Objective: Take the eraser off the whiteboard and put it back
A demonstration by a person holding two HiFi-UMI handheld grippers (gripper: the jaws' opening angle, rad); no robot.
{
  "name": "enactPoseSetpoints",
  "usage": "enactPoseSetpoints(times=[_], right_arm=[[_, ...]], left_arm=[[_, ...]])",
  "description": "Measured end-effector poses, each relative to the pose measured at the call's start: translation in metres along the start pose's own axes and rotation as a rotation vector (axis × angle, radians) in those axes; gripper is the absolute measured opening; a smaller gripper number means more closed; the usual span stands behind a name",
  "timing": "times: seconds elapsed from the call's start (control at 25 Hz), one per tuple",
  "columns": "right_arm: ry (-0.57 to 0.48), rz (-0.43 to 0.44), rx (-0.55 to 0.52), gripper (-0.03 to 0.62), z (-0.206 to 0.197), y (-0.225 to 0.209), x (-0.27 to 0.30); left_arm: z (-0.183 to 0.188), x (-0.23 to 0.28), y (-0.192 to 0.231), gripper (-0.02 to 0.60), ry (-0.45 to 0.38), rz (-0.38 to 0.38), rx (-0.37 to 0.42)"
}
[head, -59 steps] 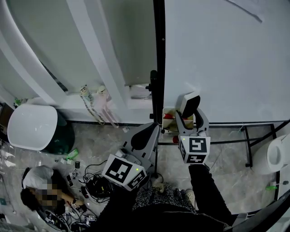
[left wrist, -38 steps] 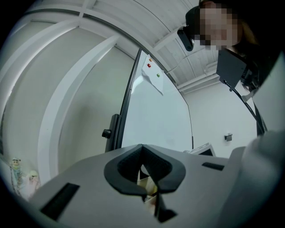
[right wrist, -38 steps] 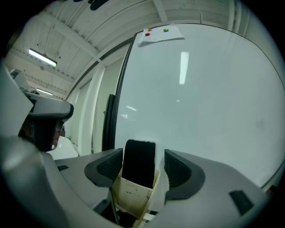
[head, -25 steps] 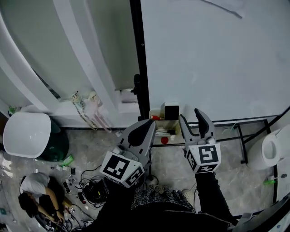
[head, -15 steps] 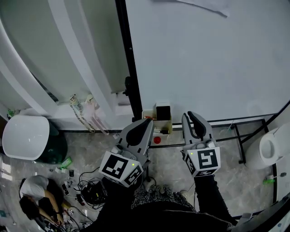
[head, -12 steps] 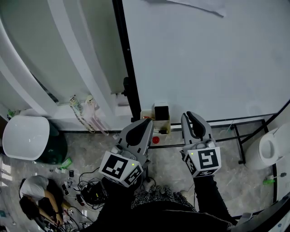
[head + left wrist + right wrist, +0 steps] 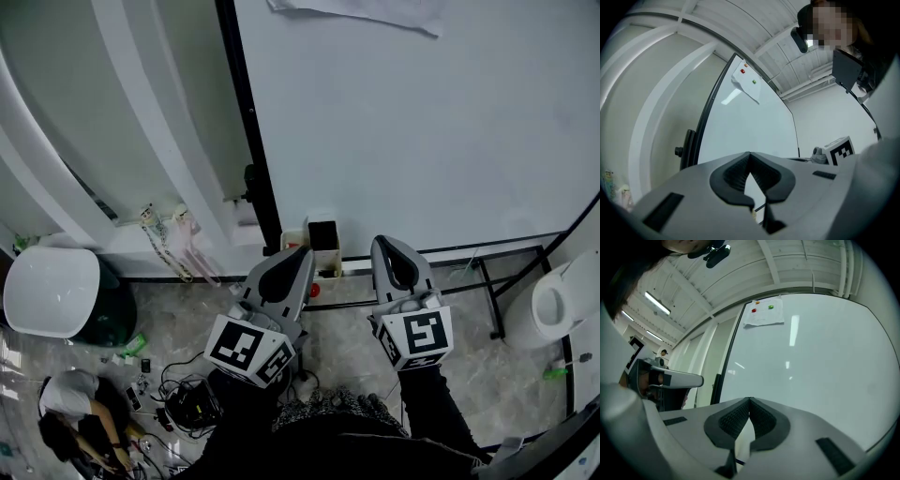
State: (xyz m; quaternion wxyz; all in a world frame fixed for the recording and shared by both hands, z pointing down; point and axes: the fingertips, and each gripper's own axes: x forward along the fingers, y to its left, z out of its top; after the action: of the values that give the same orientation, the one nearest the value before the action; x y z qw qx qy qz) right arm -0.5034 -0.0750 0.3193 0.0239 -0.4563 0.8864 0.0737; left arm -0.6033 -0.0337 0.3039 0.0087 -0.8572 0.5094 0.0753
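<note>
Head view: nearest us, below the whiteboard (image 7: pixel 422 122), the left gripper (image 7: pixel 296 257) is pressed together on nothing; the right gripper (image 7: pixel 388 246) has just closed, also empty. Beyond, at the whiteboard's lower left corner, we see the eraser (image 7: pixel 322 234), its base hidden in a tray (image 7: pixel 292 242).

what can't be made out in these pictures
The eraser: head view, too small to tell whether it sticks to the whiteboard or stands in the tray.
What lies in the tray: head view, partly behind the left gripper, too small to name.
The paper: cut off by the head view's top edge; its print is too small in both gripper views.
</note>
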Motion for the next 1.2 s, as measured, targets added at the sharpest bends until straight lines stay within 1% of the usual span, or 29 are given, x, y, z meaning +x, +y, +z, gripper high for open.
enactPoseSetpoints(times=[0.28,0.64,1.2], right_arm=[[-0.01,-0.021,-0.011,0.009,0.011,-0.003,-0.008],[0.004,-0.047,-0.014,0.009,0.011,-0.014,-0.015],[0.028,-0.049,0.003,0.008,0.007,-0.017,-0.018]], left_arm=[[0.001,0.001,-0.002,0.006,0.006,-0.007,0.007],[0.0,0.003,-0.003,0.006,0.017,-0.014,0.015],[0.001,0.005,-0.008,0.006,0.013,-0.027,0.016]])
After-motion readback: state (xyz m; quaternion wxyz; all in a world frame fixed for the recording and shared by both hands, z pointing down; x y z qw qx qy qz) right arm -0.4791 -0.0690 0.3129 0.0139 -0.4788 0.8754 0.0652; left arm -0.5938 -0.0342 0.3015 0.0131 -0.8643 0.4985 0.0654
